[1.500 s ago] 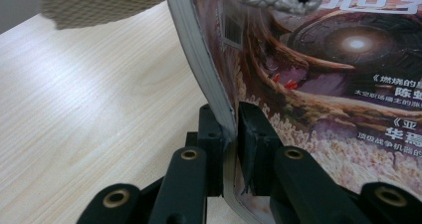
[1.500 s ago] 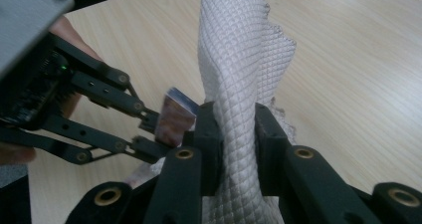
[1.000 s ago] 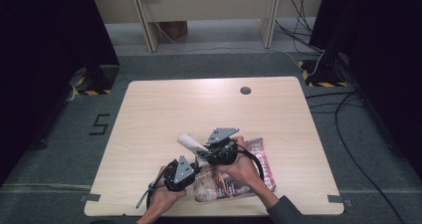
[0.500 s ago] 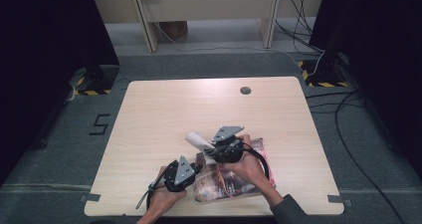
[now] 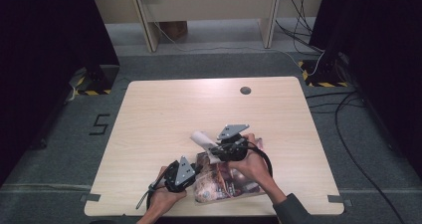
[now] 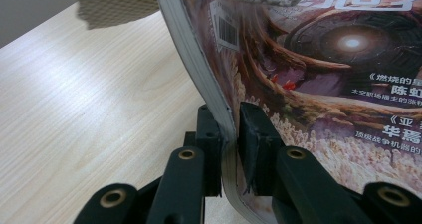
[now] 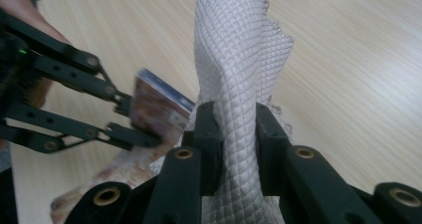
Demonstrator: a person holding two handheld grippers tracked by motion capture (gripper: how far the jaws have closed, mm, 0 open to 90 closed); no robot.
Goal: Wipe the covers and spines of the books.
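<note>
One glossy paperback magazine with a dark, illustrated cover [image 5: 226, 176] is counted, lying at the near edge of the pale wooden desk [image 5: 164, 109]. One white quilted cloth [image 5: 203, 139] is counted, raised just above the magazine's far left corner.

Two hand-held grippers are seen. The left hand-held gripper [image 5: 191, 170] is clamped on the magazine's left edge; in the left gripper view the jaws are nearly closed on the lifted cover and pages [image 6: 226, 119]. The right hand-held gripper [image 5: 215, 151] is closed on the cloth; in the right gripper view the fabric [image 7: 239, 84] is pinched between the jaws and stands up from them in a twisted fold.

One small dark round disc [image 5: 245, 90] is noted on the far side of the desk, well apart from the work. The magazine's middle is partly covered by the right hand [image 5: 256, 167]. Cables are seen on the grey floor [image 5: 348, 149] to the right.
</note>
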